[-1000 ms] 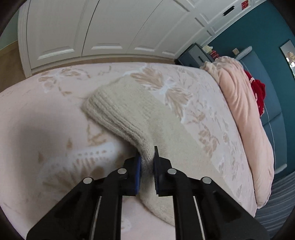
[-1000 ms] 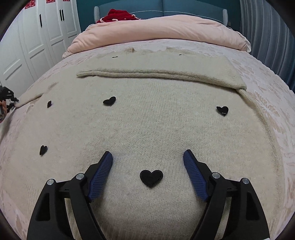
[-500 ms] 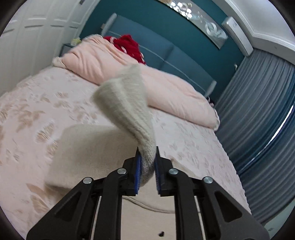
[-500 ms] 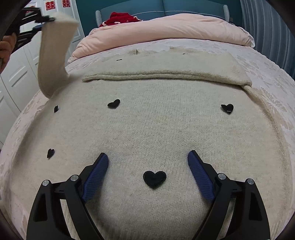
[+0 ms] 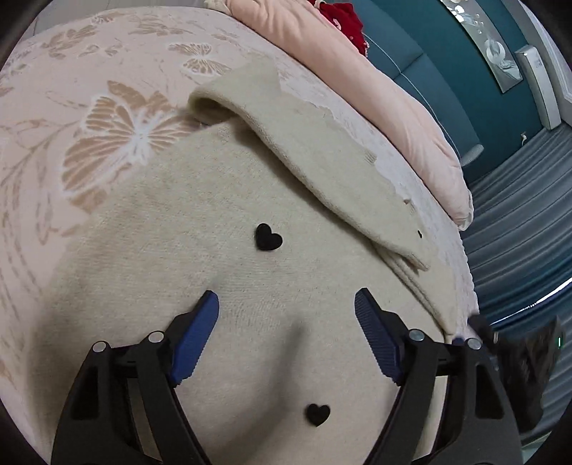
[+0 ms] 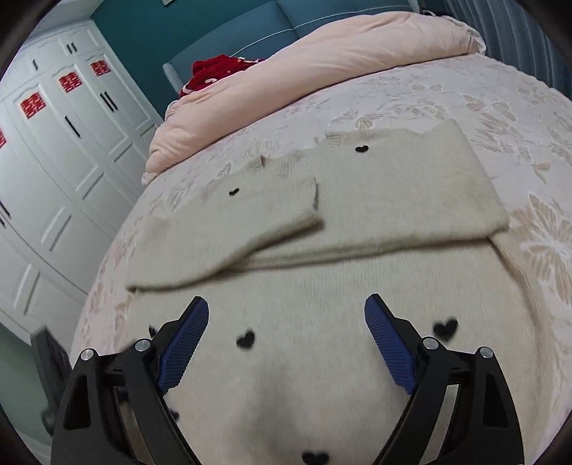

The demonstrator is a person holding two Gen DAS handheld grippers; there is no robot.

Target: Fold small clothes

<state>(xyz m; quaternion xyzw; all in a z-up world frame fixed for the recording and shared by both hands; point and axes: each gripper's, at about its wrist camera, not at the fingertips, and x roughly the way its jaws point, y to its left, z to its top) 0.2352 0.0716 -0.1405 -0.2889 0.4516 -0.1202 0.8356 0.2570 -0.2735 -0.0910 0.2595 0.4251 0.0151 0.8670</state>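
With both sleeves folded across the sweater (image 6: pixel 321 375) mid-bed, left gripper (image 5: pixel 286 307) jaws opening, empty; right gripper (image 6: pixel 286 314) spread wide, empty.

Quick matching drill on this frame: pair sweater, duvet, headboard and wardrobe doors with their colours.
Things:
1. sweater
2. duvet
3. headboard
4. wardrobe doors

Colours:
A. white
B. teal blue
C. beige with black hearts
D. pale pink

Pairs: 1-C, 2-D, 3-B, 4-A
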